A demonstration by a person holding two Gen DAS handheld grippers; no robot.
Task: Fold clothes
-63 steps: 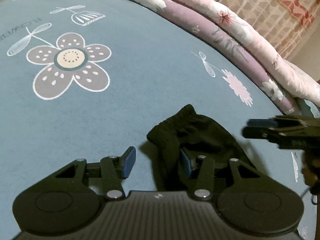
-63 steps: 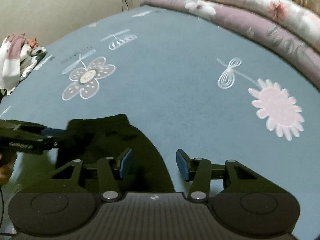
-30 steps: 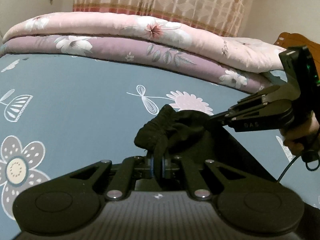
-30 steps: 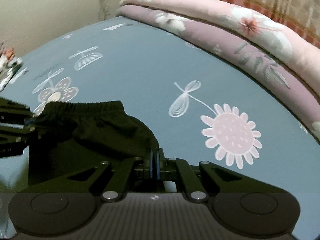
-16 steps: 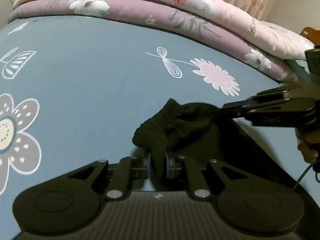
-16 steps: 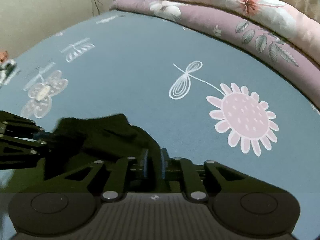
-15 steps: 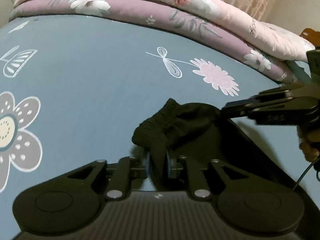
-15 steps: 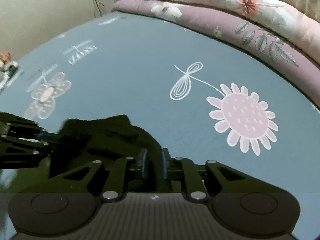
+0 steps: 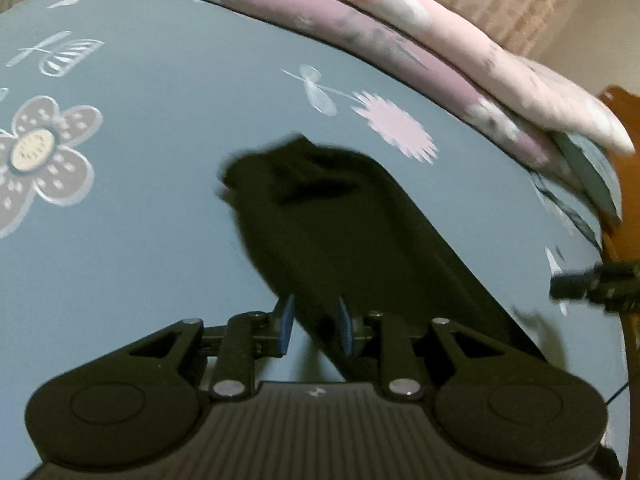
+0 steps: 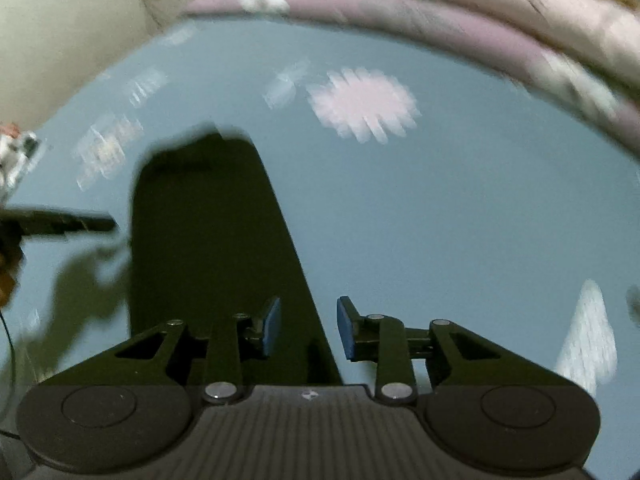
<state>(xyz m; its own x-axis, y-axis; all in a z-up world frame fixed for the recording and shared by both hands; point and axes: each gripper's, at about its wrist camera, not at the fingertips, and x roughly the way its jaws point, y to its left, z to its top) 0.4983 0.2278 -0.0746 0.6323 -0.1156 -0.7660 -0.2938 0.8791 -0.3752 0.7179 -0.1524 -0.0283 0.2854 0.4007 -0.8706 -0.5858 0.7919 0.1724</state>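
Observation:
A black garment (image 9: 340, 220) with an elastic waistband lies stretched flat on the blue flowered bed sheet (image 9: 160, 140). My left gripper (image 9: 314, 330) is open just above the cloth's near end, gripping nothing. In the right wrist view the same black garment (image 10: 208, 232) runs away from me as a long strip. My right gripper (image 10: 308, 330) is open over its near right edge, nothing between its pads. Each gripper shows at the edge of the other's view, the right one (image 9: 592, 286) and the left one (image 10: 60, 222). Both views are motion-blurred.
Folded pink and mauve floral quilts (image 9: 400, 20) are stacked along the far side of the bed. A wooden bed frame (image 9: 624, 120) stands at the right. Patterned cloth (image 10: 12, 152) lies at the left edge, and a beige wall (image 10: 80, 20) rises behind.
Both grippers were shut on the garment's waistband and held it up; now both have let go, opened and pulled back. The garment has dropped flat on the sheet.

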